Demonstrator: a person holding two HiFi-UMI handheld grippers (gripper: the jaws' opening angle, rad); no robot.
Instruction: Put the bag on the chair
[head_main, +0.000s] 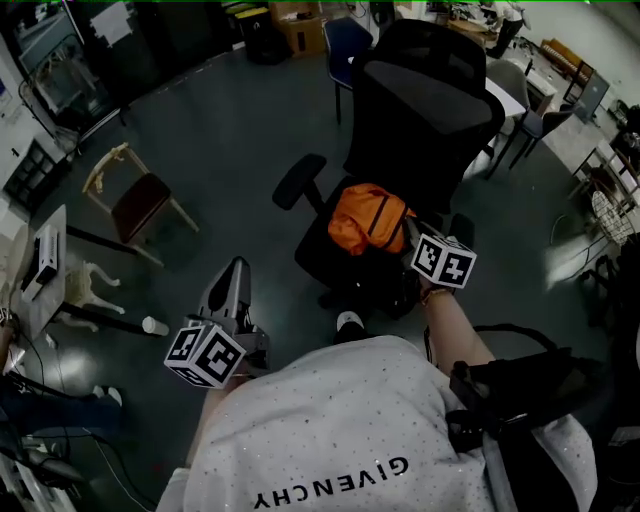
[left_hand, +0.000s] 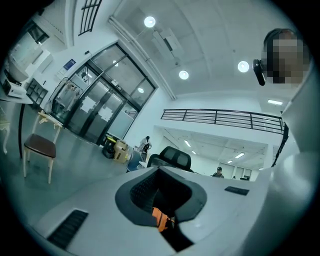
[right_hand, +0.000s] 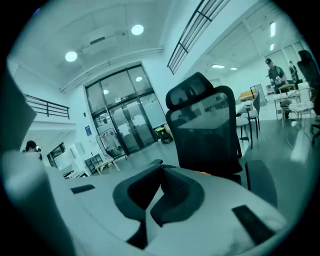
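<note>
An orange bag (head_main: 368, 218) with black straps lies on the seat of a black office chair (head_main: 425, 110). My right gripper (head_main: 410, 235) is right beside the bag's right end, with its marker cube just behind. In the right gripper view its jaws (right_hand: 162, 169) are shut and empty, and the chair's backrest (right_hand: 207, 130) stands ahead. My left gripper (head_main: 237, 265) hangs over the floor to the left of the chair, well apart from the bag. Its jaws (left_hand: 160, 169) meet at the tip, and the bag (left_hand: 159, 217) shows through the gap behind them.
A wooden chair with a dark red seat (head_main: 140, 200) stands to the left, and a white table (head_main: 40, 270) at the left edge. A paper cup (head_main: 155, 325) lies on the floor. A blue chair (head_main: 345, 45), boxes (head_main: 300, 25) and desks are behind the office chair.
</note>
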